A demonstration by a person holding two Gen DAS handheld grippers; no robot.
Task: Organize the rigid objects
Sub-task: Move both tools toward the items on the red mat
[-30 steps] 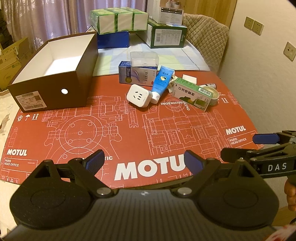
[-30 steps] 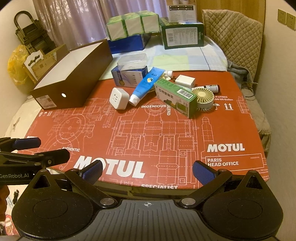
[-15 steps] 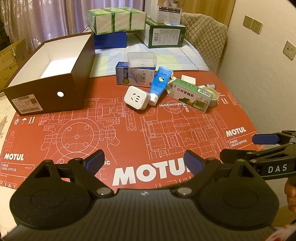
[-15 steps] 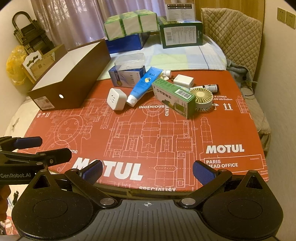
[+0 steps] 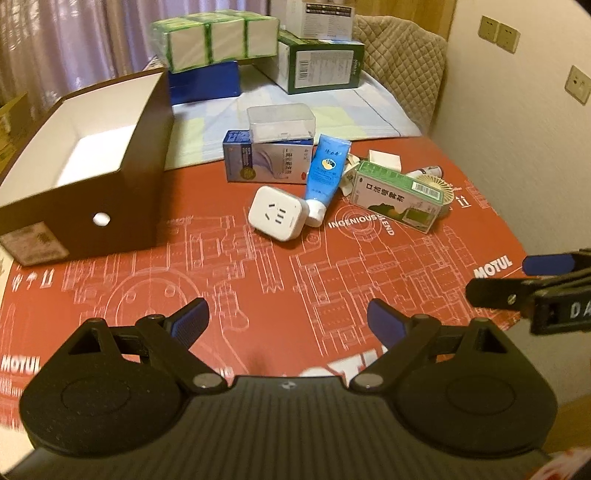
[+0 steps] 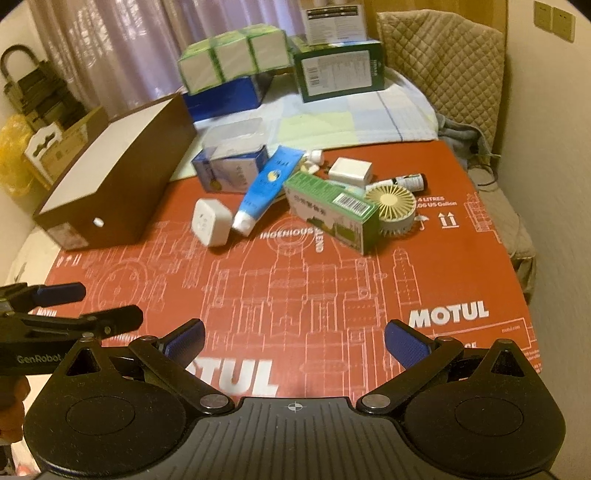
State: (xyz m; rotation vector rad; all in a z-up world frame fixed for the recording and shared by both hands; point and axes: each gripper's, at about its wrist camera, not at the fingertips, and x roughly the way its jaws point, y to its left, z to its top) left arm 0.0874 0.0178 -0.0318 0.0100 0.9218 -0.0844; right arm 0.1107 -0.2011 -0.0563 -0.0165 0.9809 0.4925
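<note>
Quilted chair (image 6: 443, 62), lilac curtain (image 6: 110, 48), wall sockets (image 5: 498, 29), yellow bag (image 6: 14, 147) beside the table.

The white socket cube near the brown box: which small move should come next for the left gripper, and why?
Probably advance the left gripper forward toward the white socket cube. Its jaws stand open and hold nothing, the cube is the nearest loose item ahead, and the open brown box stands just left of it. The blue tube has its cap against the cube, so approach gently.
</note>
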